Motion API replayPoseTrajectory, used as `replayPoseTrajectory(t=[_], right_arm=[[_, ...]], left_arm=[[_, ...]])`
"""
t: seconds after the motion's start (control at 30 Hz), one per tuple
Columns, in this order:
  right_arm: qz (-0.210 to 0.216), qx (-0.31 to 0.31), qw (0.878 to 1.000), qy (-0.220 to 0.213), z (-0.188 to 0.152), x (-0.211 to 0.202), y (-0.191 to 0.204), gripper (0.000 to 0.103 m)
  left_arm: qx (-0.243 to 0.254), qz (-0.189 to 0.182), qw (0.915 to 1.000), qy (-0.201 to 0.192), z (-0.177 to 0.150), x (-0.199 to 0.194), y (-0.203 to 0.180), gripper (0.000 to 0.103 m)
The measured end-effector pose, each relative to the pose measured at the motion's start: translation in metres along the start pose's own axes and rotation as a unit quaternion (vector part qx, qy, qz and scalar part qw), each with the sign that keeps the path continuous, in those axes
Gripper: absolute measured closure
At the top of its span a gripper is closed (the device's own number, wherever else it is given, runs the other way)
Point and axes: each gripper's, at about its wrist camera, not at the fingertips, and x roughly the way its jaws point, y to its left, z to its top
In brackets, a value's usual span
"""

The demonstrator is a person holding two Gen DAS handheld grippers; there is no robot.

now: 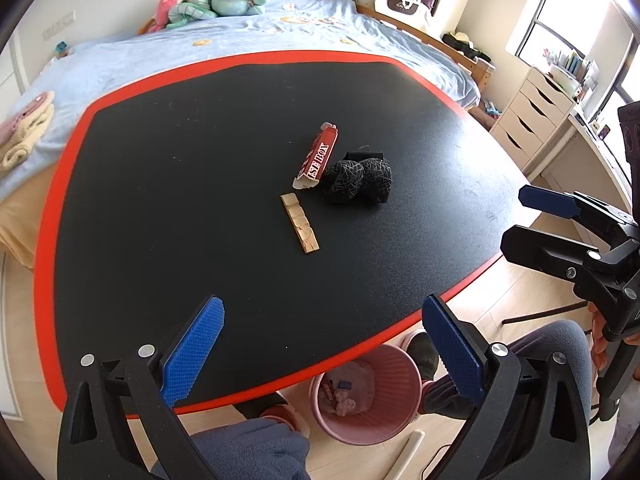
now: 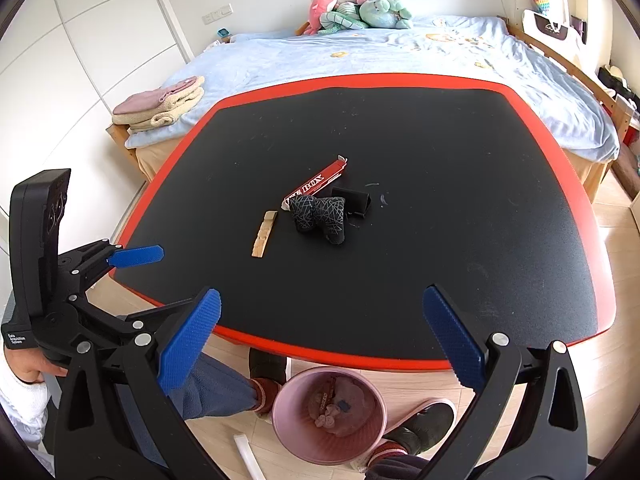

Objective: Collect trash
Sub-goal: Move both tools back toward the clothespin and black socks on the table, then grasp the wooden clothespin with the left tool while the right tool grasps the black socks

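On the black table [image 1: 200, 200] [image 2: 440, 160] with a red rim lie a long red box [image 1: 317, 157] [image 2: 316, 186], a crumpled black patterned wrapper [image 1: 358, 179] [image 2: 320, 216], a small flat black piece [image 2: 352, 199] behind it, and a tan strip [image 1: 300, 223] [image 2: 264, 233]. A pink bin [image 1: 366, 396] [image 2: 330, 414] with some trash in it stands on the floor under the near table edge. My left gripper [image 1: 324, 352] is open and empty over the near edge. My right gripper [image 2: 322, 344] is open and empty there too.
A bed with a blue cover [image 1: 240, 40] [image 2: 400, 56] and plush toys [image 2: 356, 6] stands behind the table. White drawers [image 1: 532, 116] are at the right. The person's legs and slippers [image 2: 424, 424] are beside the bin. Folded towels [image 2: 160, 104] lie on the bed corner.
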Motion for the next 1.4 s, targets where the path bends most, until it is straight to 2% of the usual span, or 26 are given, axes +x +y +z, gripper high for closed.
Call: replayPoseTrajectory(t=[0.47, 0.9, 1.07, 1.1, 1.17, 1.37, 1.4], right_arm=[[-0.002, 0.01, 1.0, 0.028, 0.039, 0.069, -0.012, 0.004], [-0.006, 0.011, 0.999, 0.043, 0.05, 0.11, -0.012, 0.004], [-0.005, 0.008, 0.999, 0.046, 0.05, 0.12, -0.01, 0.005], [-0.005, 0.008, 0.999, 0.049, 0.05, 0.123, -0.009, 0.013], [-0.007, 0.008, 0.998, 0.054, 0.049, 0.126, -0.009, 0.023], [0.0, 0.008, 0.999, 0.048, 0.049, 0.126, -0.009, 0.031], [0.003, 0.007, 0.999, 0.047, 0.049, 0.125, -0.01, 0.035]], left_arm=[[-0.017, 0.017, 0.9996, 0.014, 0.023, 0.047, 0.018, 0.008], [-0.024, 0.028, 0.9993, 0.004, 0.027, 0.066, 0.027, 0.009], [-0.025, 0.041, 0.9988, -0.007, 0.029, 0.065, 0.028, 0.02], [-0.024, 0.045, 0.9987, -0.009, 0.03, 0.064, 0.028, 0.024], [-0.023, 0.052, 0.9983, -0.012, 0.029, 0.063, 0.028, 0.031], [-0.017, 0.049, 0.9986, -0.012, 0.029, 0.058, 0.031, 0.061], [-0.017, 0.047, 0.9987, -0.01, 0.029, 0.057, 0.032, 0.067]])
